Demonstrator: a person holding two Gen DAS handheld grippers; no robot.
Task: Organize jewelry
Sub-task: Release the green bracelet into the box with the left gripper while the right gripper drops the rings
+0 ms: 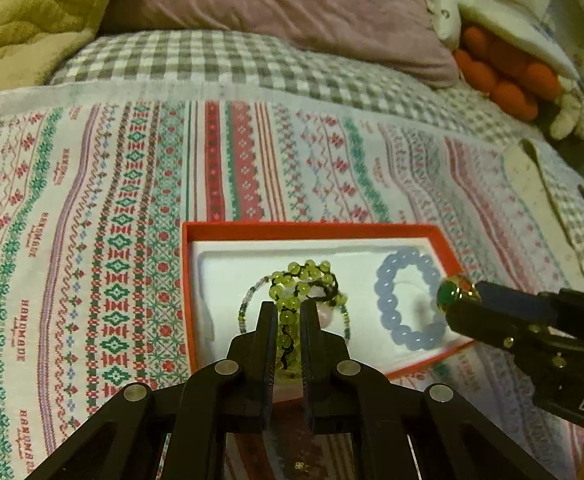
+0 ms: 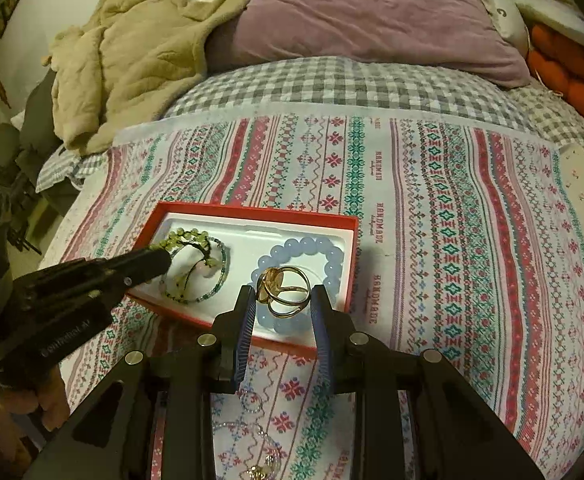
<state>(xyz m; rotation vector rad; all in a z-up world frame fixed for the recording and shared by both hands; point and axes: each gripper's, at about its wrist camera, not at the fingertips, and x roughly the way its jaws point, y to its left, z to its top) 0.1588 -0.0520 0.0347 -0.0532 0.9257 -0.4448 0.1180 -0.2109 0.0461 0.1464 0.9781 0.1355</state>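
Note:
A red box (image 1: 312,230) (image 2: 251,210) with a white liner lies on the patterned cloth. In it are a blue bead bracelet (image 1: 408,300) (image 2: 304,246) and a thin seed-bead bracelet (image 1: 247,304) (image 2: 221,276). My left gripper (image 1: 289,312) (image 2: 159,258) is shut on a green bead bracelet (image 1: 287,320) (image 2: 183,236) over the box's left half, where its free end droops onto the liner. My right gripper (image 2: 282,294) (image 1: 468,304) is shut on a gold ring (image 2: 281,292) with a green stone (image 1: 454,292), above the box's right side and the blue bracelet.
Thin chains (image 2: 251,400) and a gold pendant (image 2: 263,472) lie on the patterned cloth (image 2: 452,240) near the front edge. A purple pillow (image 2: 372,12), a beige blanket (image 2: 131,64) and an orange plush (image 1: 508,76) are behind. A hand (image 2: 47,400) holds the left gripper.

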